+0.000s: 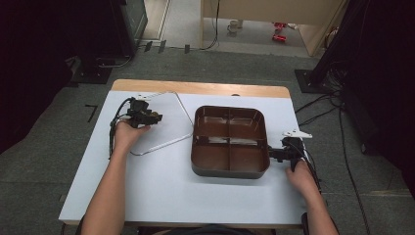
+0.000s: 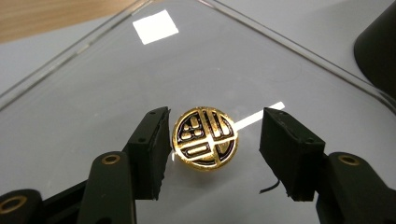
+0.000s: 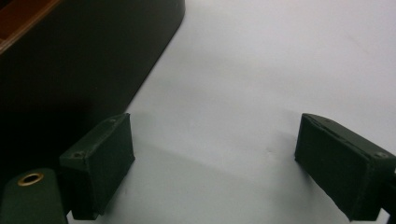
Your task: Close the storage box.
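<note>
Your left gripper (image 2: 212,149) is straddling the gold emblem (image 2: 205,139) on the clear lid (image 2: 116,84), pads not gripping; right gripper (image 3: 212,168) is sitting wide beside the brown tray (image 1: 230,171).

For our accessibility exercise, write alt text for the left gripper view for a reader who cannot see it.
A round gold-and-black knob on a clear lid sits between the left gripper's two black jaws; one jaw is close against it and the other stands apart. A dark tray edges in at upper right.
</note>
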A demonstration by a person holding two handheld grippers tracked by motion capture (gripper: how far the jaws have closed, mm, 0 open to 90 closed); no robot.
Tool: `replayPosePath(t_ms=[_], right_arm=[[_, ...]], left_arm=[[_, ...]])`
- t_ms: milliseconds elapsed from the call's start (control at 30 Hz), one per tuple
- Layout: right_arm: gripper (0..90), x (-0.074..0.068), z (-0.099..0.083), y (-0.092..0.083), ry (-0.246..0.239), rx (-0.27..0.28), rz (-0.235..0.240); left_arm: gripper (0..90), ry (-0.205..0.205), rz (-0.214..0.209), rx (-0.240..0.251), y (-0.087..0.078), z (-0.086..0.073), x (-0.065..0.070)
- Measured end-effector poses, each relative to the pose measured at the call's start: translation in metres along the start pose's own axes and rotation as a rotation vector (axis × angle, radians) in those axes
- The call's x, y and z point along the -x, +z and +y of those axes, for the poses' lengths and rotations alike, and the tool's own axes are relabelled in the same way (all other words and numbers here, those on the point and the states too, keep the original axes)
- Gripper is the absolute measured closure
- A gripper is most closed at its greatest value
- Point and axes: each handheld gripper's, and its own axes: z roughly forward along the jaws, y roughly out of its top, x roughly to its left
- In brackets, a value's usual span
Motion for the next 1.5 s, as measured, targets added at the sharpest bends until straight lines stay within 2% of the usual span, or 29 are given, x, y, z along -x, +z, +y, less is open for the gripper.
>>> replayPosePath(t_ms=[67,167,200,400,667,767,833,867,933,1167,1267,1367,1400,1433,1500], right_arm=[[11.1,0.000,0.000,0.000,0.000,0.000,0.000],[11.1,0.000,0.000,0.000,0.000,0.000,0.000],[11.1,0.000,0.000,0.000,0.000,0.000,0.000],[11.1,0.000,0.000,0.000,0.000,0.000,0.000],[11.1,0.000,0.000,0.000,0.000,0.000,0.000],[11.1,0.000,0.000,0.000,0.000,0.000,0.000],[11.1,0.000,0.000,0.000,0.000,0.000,0.000],[11.1,0.000,0.000,0.000,0.000,0.000,0.000],[11.1,0.000,0.000,0.000,0.000,0.000,0.000],[11.1,0.000,0.000,0.000,0.000,0.000,0.000],[11.1,0.000,0.000,0.000,0.000,0.000,0.000],[11.1,0.000,0.000,0.000,0.000,0.000,0.000],[11.1,0.000,0.000,0.000,0.000,0.000,0.000],[11.1,0.000,0.000,0.000,0.000,0.000,0.000],[11.1,0.000,0.000,0.000,-0.001,-0.001,0.000]], left_arm=[[44.9,-0.006,-0.009,-0.029,0.005,-0.004,-0.002],[51.7,-0.020,-0.001,-0.015,0.007,-0.007,-0.003],[52.9,-0.041,-0.006,-0.003,0.007,-0.008,-0.004],[58.4,-0.011,0.033,0.036,0.007,-0.013,-0.001],[59.3,-0.004,0.043,0.016,0.004,-0.008,-0.001],[59.3,0.013,0.047,0.019,-0.003,-0.004,0.000],[59.3,-0.008,0.036,0.043,-0.013,0.000,-0.002],[59.4,-0.008,0.036,0.043,-0.013,0.000,-0.002],[59.3,-0.037,0.022,0.055,-0.022,0.001,-0.006],[59.4,-0.033,0.025,0.075,-0.041,0.007,-0.004],[59.4,-0.016,0.017,0.090,-0.052,0.014,0.001],[59.4,-0.011,0.027,0.104,-0.061,0.019,0.008],[59.4,-0.005,0.016,0.122,-0.068,0.023,0.013],[59.4,-0.005,0.016,0.122,-0.068,0.023,0.013],[59.4,0.018,-0.013,0.142,-0.075,0.031,0.024]])
